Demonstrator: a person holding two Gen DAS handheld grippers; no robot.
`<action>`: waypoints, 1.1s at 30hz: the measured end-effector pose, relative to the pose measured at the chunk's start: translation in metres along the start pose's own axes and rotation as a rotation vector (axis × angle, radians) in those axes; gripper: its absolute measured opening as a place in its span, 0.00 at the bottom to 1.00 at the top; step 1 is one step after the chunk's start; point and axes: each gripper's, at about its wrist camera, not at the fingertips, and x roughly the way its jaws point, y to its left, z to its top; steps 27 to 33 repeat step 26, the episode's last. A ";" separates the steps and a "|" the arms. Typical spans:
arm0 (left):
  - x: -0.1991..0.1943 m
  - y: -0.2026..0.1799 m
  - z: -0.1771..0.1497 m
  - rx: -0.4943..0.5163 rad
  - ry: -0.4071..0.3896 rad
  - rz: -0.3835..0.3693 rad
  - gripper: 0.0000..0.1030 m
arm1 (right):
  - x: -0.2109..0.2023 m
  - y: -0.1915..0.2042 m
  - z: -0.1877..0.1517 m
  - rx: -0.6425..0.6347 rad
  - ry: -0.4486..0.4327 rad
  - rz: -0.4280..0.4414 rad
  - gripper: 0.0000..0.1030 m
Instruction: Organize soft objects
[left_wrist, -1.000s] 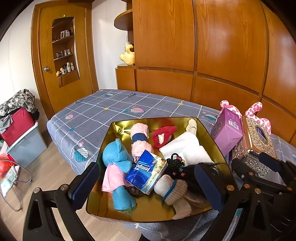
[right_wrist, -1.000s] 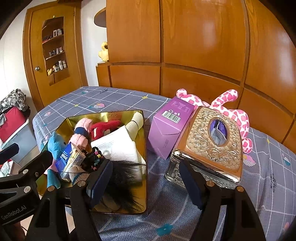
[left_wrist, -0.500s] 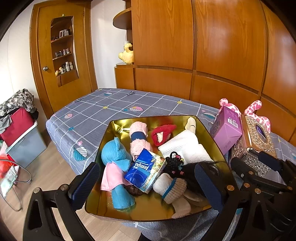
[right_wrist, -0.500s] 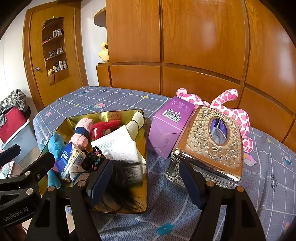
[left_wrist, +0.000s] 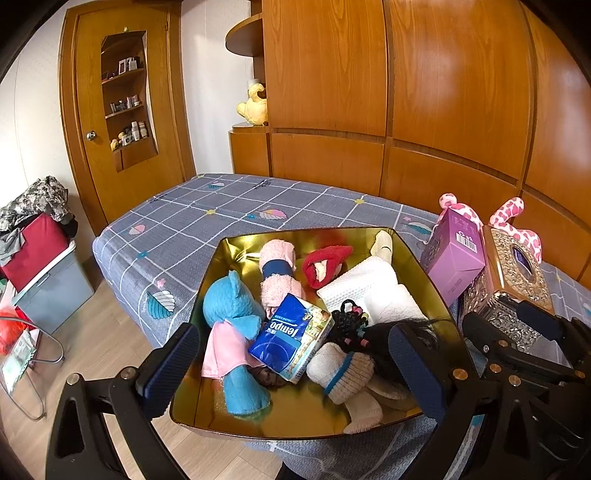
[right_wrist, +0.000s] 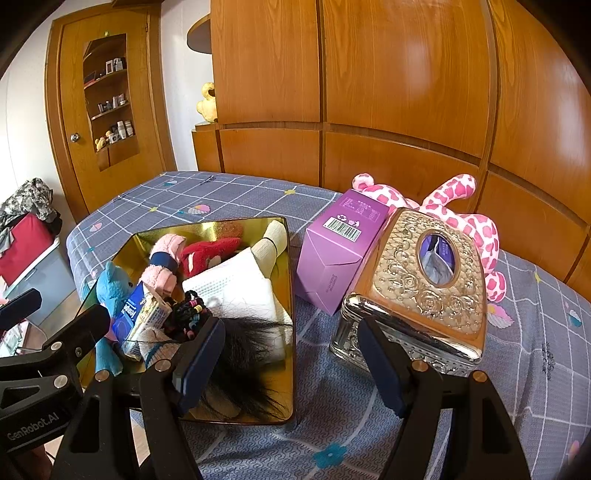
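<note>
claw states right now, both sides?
Left claw: open, holding nothing, over the gold tray.
Right claw: open, holding nothing, above the bedspread.

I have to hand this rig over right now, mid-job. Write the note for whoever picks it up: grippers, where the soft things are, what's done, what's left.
Left gripper: open, empty, poised over the near end of the gold tray.
Right gripper: open, empty, over the bedspread between the tray and the ornate tissue box.
In the tray: blue plush, pink rolled towel, red slipper, white cloth, tissue pack, hair ties, black hair piece, socks.
Outside the tray: pink spotted plush behind the tissue box, beside the purple carton.
Done: most soft items binned.
Left: probably the pink plush.
</note>
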 end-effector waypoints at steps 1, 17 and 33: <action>0.000 0.000 0.000 0.000 0.001 -0.001 0.99 | 0.000 0.000 0.000 0.001 0.000 0.000 0.73; 0.000 -0.001 -0.001 0.004 0.007 -0.007 1.00 | 0.000 0.000 0.000 0.003 -0.001 0.000 0.73; -0.006 0.002 0.000 0.003 -0.042 -0.009 0.97 | 0.000 -0.001 0.000 0.010 -0.003 -0.005 0.73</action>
